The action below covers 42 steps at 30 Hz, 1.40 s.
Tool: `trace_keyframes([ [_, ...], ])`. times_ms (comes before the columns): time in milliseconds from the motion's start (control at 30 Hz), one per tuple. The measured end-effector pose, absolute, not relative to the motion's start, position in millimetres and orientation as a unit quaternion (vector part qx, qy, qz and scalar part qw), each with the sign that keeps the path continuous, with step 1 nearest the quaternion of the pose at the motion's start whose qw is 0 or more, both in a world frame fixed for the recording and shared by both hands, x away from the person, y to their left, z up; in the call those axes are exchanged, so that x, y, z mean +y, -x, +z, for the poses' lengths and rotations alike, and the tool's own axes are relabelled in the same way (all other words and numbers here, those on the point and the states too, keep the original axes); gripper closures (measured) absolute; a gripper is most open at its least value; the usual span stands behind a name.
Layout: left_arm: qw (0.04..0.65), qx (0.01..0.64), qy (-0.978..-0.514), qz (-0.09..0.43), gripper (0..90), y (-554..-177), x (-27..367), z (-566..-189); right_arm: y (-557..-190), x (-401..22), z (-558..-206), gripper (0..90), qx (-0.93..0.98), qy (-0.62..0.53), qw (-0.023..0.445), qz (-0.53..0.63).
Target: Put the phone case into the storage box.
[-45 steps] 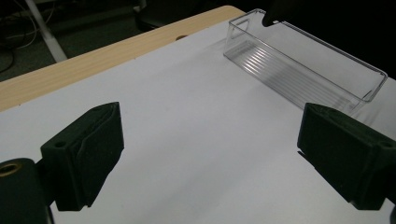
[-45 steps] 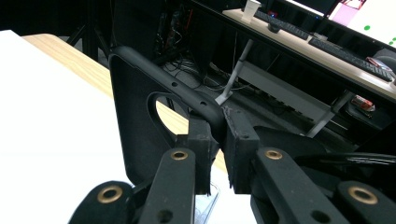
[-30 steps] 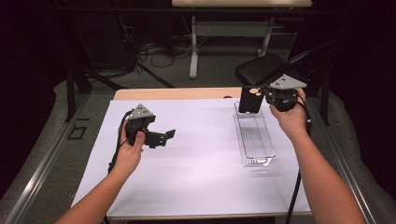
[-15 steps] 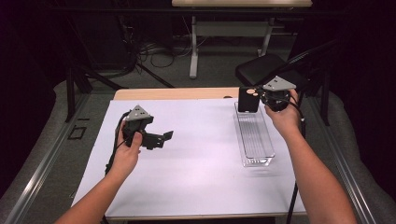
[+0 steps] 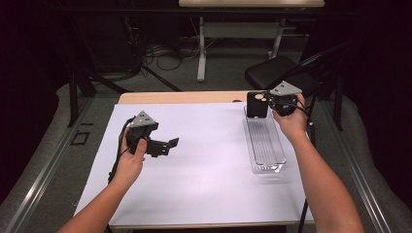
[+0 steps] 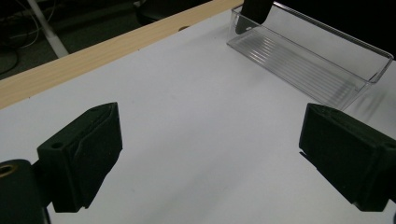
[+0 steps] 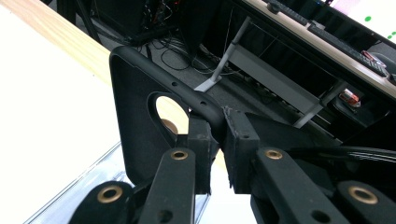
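A black phone case (image 5: 256, 105) with a round camera cutout stands upright over the far end of a clear plastic tray (image 5: 266, 145). My right gripper (image 5: 268, 102) is shut on the case's edge (image 7: 135, 116), its pads pinching the rim at the right gripper (image 7: 219, 135). The tray's end (image 7: 70, 200) lies just below. My left gripper (image 5: 169, 146) hovers over the white table's left half, open with nothing between its jaws. The left gripper (image 6: 210, 154) looks toward the tray (image 6: 303, 60) and the case (image 6: 254, 9).
A white sheet (image 5: 204, 170) covers the table, with a bare wooden strip (image 5: 180, 97) along the far edge. A black chair (image 5: 277, 73) stands behind the table's right corner. Metal rails run along both sides.
My right gripper has sunk a little and shifted slightly left with the case, closer to the tray's far end. The left gripper has stayed put.
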State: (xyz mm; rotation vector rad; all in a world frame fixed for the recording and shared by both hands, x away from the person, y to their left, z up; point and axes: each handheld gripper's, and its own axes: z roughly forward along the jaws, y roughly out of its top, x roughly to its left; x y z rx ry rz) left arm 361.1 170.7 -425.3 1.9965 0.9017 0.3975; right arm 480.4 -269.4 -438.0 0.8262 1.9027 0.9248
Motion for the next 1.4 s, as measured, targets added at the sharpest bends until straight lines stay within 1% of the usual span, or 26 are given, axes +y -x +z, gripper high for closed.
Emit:
trace_keyframes([
  [300, 0.442, 0.366, -0.803, 0.163, 6.4, -359.3, 171.4, -424.1, -484.1, -268.2, -443.9, 82.2, 0.763, -0.323, 0.427, 0.361],
  [667, 0.441, 0.368, -0.802, 0.162, 6.4, -359.4, 172.2, -426.0, -487.8, -266.9, -452.5, 82.1, 0.766, -0.320, 0.423, 0.363],
  [1067, 0.439, 0.369, -0.803, 0.161, 6.4, -358.4, 172.6, -426.1, -491.9, -269.4, -453.9, 81.8, 0.763, -0.321, 0.426, 0.364],
  [1400, 0.436, 0.369, -0.805, 0.160, 6.4, -359.3, 172.0, -426.8, -499.0, -279.4, -458.4, 80.1, 0.751, -0.343, 0.434, 0.360],
])
